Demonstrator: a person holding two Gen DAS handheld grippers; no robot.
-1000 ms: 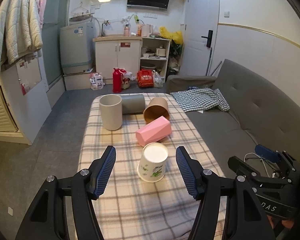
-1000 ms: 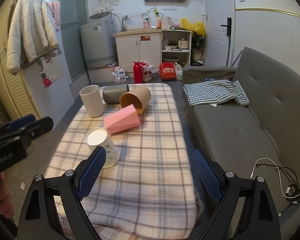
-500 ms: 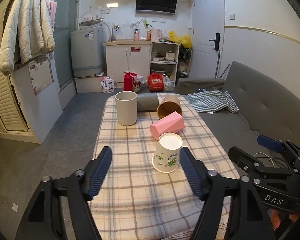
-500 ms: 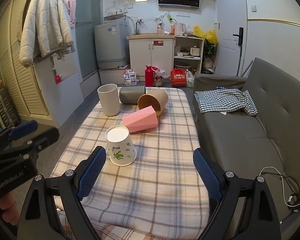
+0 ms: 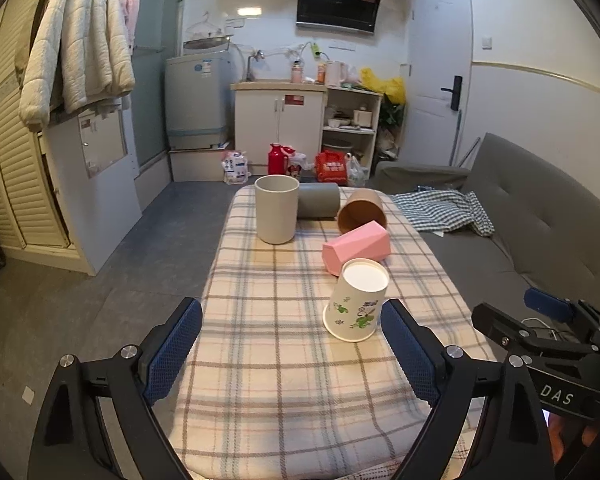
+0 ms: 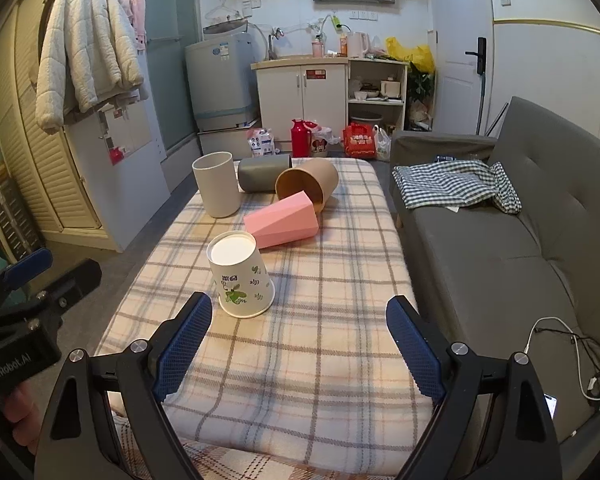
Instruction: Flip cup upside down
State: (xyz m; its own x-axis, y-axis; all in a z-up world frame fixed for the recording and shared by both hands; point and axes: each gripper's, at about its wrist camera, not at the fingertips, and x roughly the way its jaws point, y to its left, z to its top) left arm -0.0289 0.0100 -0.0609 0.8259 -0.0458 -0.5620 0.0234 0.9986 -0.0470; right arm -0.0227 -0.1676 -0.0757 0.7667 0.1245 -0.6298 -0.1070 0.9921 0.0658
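Where a second ago the left gripper point(image 5: 291, 344) bracketed the paper cup point(image 5: 356, 299), it has now pulled back toward the near edge of the plaid-covered table point(image 5: 268, 380), jaws wide apart and holding nothing. The cup stands upside down on its rim, just nearer than the tipped pink cup point(image 5: 356, 246). The right gripper point(image 6: 299, 347) is likewise spread wide and empty, the paper cup point(image 6: 241, 274) ahead of its left finger.

Upside-down paper cup point(image 6: 241, 278) on the plaid tablecloth point(image 6: 320, 340), just beyond the wide-open right gripper point(image 6: 299, 344).
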